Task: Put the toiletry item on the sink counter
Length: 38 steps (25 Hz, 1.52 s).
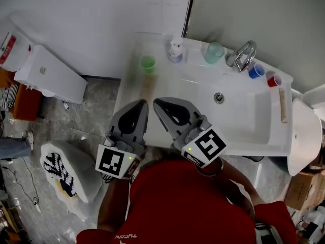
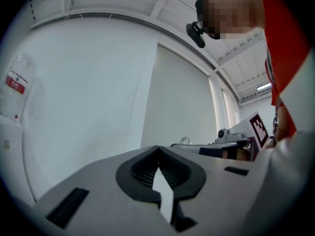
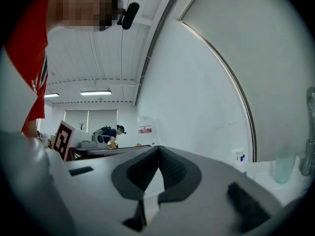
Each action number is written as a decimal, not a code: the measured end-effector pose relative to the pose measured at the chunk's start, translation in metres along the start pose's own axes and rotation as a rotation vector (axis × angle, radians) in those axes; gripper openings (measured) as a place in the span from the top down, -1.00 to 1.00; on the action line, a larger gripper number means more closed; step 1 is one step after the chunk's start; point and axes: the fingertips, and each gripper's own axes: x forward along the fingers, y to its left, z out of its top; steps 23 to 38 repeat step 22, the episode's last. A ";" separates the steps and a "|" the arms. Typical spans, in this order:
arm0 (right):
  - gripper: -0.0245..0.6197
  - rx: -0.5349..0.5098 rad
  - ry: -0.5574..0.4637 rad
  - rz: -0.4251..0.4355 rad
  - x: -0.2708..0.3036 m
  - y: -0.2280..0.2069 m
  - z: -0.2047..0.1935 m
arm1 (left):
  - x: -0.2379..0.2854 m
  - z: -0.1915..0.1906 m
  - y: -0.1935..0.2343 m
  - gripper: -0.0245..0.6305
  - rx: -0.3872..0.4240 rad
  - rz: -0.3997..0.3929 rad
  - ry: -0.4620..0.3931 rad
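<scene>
White sink counter (image 1: 193,51) is already set with a small white bottle (image 1: 175,50) near a green cup (image 1: 147,63), so the job looks done, and the left gripper (image 1: 141,103) and right gripper (image 1: 158,102) are seen pinched closed with nothing held.

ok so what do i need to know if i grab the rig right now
Left gripper: shut, empty, held above the front edge of the sink counter.
Right gripper: shut, empty, right beside the left one.
On the counter along the back: green cup, pump bottle, teal cup, blue cup, red cup.
Done: unclear; neither gripper carries anything, and which item is meant can't be told.
Left: probably find out whether an item still needs placing.
</scene>
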 end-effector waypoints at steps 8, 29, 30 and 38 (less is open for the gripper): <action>0.83 -0.012 -0.006 0.005 -0.008 0.007 0.002 | -0.001 0.003 -0.011 0.87 -0.019 -0.010 -0.019; 0.83 -0.030 -0.009 0.004 -0.009 0.010 0.004 | 0.001 0.011 -0.013 0.87 -0.021 0.003 -0.036; 0.83 -0.030 -0.009 0.004 -0.009 0.010 0.004 | 0.001 0.011 -0.013 0.87 -0.021 0.003 -0.036; 0.83 -0.030 -0.009 0.004 -0.009 0.010 0.004 | 0.001 0.011 -0.013 0.87 -0.021 0.003 -0.036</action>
